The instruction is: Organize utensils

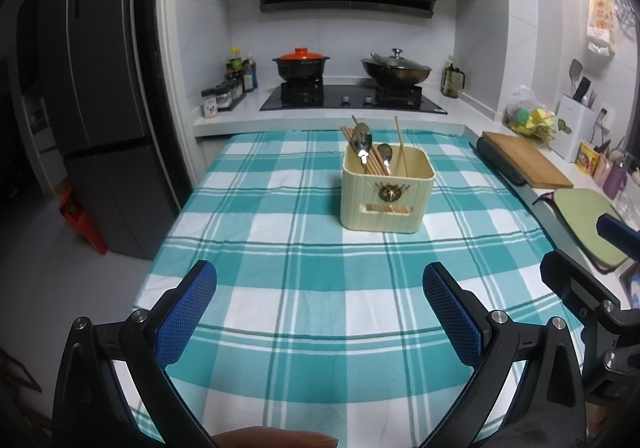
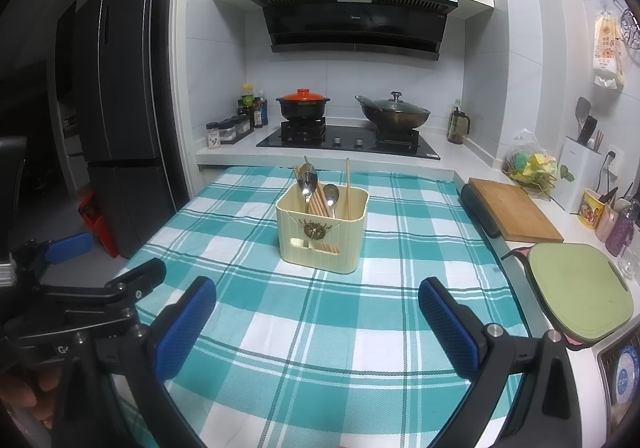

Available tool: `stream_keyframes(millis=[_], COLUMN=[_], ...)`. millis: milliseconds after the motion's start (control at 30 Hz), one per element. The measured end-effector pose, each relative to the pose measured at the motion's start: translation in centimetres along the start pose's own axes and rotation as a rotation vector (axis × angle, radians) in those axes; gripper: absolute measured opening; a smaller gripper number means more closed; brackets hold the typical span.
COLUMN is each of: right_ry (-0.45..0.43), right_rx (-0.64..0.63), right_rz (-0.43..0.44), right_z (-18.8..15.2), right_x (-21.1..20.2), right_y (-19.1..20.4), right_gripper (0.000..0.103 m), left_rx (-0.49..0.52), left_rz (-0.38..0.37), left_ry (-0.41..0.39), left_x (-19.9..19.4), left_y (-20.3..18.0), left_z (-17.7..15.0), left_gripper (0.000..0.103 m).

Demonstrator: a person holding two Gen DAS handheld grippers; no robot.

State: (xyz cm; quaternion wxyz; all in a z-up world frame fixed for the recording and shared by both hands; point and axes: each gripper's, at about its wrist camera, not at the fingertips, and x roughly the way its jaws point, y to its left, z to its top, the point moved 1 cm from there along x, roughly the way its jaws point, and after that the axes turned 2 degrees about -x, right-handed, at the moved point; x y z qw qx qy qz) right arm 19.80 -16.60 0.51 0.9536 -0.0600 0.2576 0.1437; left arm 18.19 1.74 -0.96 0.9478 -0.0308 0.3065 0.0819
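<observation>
A cream ribbed utensil holder stands upright on the teal checked tablecloth. Inside it stand two metal spoons, bowls up, a bundle of wooden chopsticks and one chopstick leaning apart at the right. My left gripper hovers open over the near cloth, well short of the holder, with nothing between its blue pads. My right gripper is likewise open and empty. Each gripper shows at the edge of the other's view.
Behind the table is a stove with an orange-lidded pot and a wok. A wooden board and a green cutting board lie on the right counter. A dark fridge stands left.
</observation>
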Motion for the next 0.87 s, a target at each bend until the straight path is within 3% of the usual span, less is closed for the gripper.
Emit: stream_keyframes(millis=[633, 867], right_ry=[0.003, 0.004], right_rx=[0.003, 0.013], right_rz=[-0.002, -0.007], right_z=[-0.09, -0.35], right_x=[-0.04, -0.29], right_y=[-0.05, -0.49], right_gripper=[0.103, 0.103], left_rx=[0.011, 0.010], left_rz=[-0.006, 0.006], left_ry=[0.009, -0.021], left_x=[0.24, -0.25], left_y=[-0.21, 0.02], left_z=[-0.25, -0.25], left_gripper=[0.103, 0.103])
